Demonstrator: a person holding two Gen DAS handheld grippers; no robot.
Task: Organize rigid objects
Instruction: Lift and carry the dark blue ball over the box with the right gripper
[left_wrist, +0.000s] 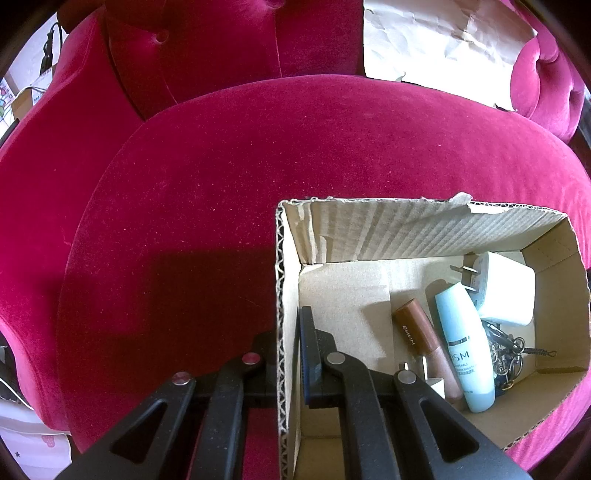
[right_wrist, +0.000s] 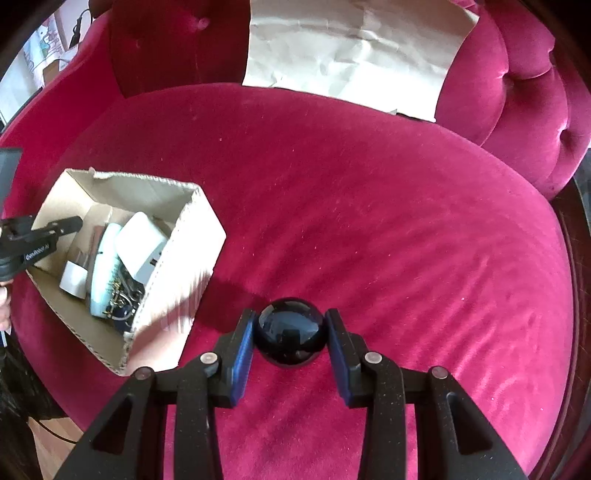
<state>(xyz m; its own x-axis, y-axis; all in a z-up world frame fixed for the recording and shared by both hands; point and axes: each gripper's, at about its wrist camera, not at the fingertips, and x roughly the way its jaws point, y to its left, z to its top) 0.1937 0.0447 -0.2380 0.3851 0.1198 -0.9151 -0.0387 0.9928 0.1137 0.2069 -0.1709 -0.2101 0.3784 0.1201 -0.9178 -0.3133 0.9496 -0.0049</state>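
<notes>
Right gripper (right_wrist: 290, 332) pinches glossy black ball (right_wrist: 290, 330) low over red velvet seat (right_wrist: 406, 240). Risk: smooth round ball squirts from pads, rolls off cushion. Left gripper (left_wrist: 282, 354) clamped tight on near-left wall of cardboard box (left_wrist: 369, 225). Box left of ball, already crowded: blue bottle (left_wrist: 463, 347), brown tube (left_wrist: 415, 328), white charger (left_wrist: 506, 291), keys (left_wrist: 508, 350). Box's right wall stands between ball and opening; crumpled paper (right_wrist: 354, 51) far back.

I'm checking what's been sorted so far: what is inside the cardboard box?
Inside the cardboard box: a white charger, pale blue bottle, brown tube, keys, and a small white plug. Anything underneath is hidden.
</notes>
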